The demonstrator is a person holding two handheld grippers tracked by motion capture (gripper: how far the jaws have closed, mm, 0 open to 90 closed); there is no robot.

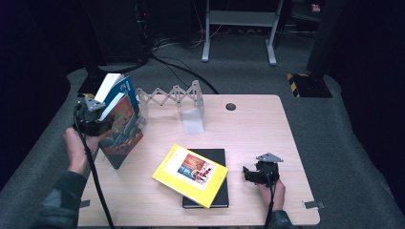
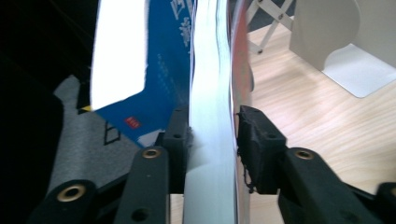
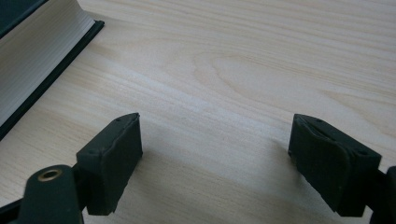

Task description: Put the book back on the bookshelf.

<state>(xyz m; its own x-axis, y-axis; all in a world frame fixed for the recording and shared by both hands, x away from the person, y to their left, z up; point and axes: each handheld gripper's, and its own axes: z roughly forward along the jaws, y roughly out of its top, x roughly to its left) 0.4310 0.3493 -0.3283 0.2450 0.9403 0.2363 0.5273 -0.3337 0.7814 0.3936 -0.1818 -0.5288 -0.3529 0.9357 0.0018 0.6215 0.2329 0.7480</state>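
Left tongs (image 2: 214,128) clamp an upright book (image 2: 212,93), fore-edge facing them.

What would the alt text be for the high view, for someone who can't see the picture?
Seen from above, a person's left gripper clamps an upright book with a red illustrated cover at the left of a light wooden table, near a folding metal book rack. A yellow book lies on a black book, and the right gripper rests open beside them.

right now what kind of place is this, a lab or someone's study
Probably a lab or recording room: a bare wooden table on grey carpet, cables trailing across the floor, dark equipment stands behind.
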